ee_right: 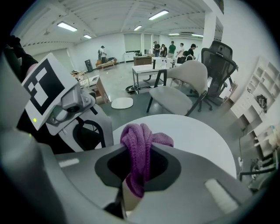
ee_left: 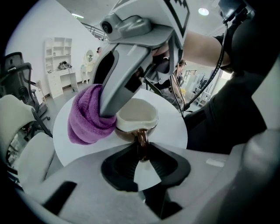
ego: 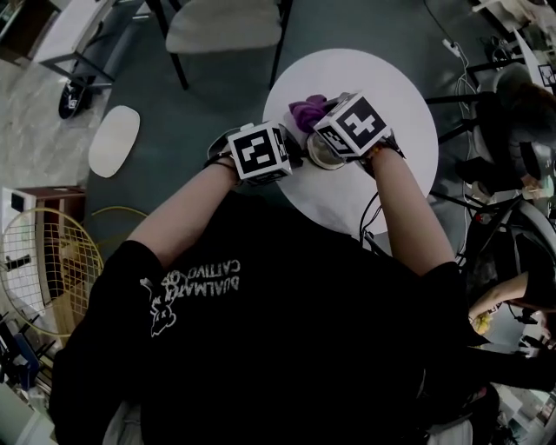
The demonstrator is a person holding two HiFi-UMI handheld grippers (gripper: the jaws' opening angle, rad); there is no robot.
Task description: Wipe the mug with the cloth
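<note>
A mug (ee_left: 136,117), cream inside and brown outside, stands on the round white table (ego: 400,96). My left gripper (ee_left: 141,151) is shut on its brown handle (ee_left: 141,139), which sits between the black pads. In my right gripper (ee_right: 139,164), shut, hangs a bunched purple cloth (ee_right: 141,148). Seen from the left gripper view, the cloth (ee_left: 86,119) presses against the mug's left side under the right gripper's finger (ee_left: 114,87). From the head view both marker cubes sit close together over the mug (ego: 323,156), with the cloth (ego: 307,111) just beyond them.
A pale chair (ego: 224,26) stands beyond the table, and a black office chair (ee_right: 221,61) behind it. A white oval disc (ego: 114,141) lies on the floor at left, near a racket (ego: 43,269). Cables and gear crowd the right side (ego: 512,174).
</note>
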